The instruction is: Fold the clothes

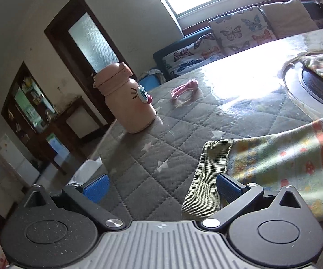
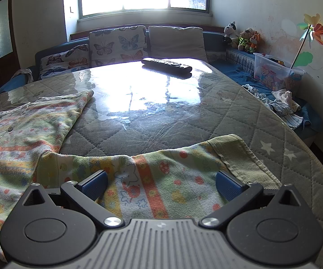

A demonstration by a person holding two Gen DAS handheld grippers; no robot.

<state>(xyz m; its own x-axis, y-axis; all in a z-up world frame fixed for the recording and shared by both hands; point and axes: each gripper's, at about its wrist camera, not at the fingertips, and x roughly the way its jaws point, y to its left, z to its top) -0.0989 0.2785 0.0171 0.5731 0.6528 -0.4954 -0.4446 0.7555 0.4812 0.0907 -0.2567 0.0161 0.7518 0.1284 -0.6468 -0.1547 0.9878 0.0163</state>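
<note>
A child's patterned garment (image 2: pixel 27 139) with orange stripes and green ribbed cuffs lies spread on the quilted grey table (image 2: pixel 172 123). In the left wrist view one sleeve (image 1: pixel 284 163) ends in a green cuff (image 1: pixel 208 179) that lies between my left gripper's (image 1: pixel 161 187) open jaws, against the right blue pad (image 1: pixel 227 187). In the right wrist view my right gripper (image 2: pixel 161 186) is open over the other sleeve (image 2: pixel 152 179), whose green cuff (image 2: pixel 244 159) lies by the right pad (image 2: pixel 226 186).
A pink cartoon bottle (image 1: pixel 125 98) and a pink knitted loop (image 1: pixel 184 89) sit on the table's left part. A round turntable (image 1: pixel 313 85) is at center. A black remote (image 2: pixel 167 65) lies at the far edge. A sofa with butterfly cushions (image 2: pixel 116 44) stands behind.
</note>
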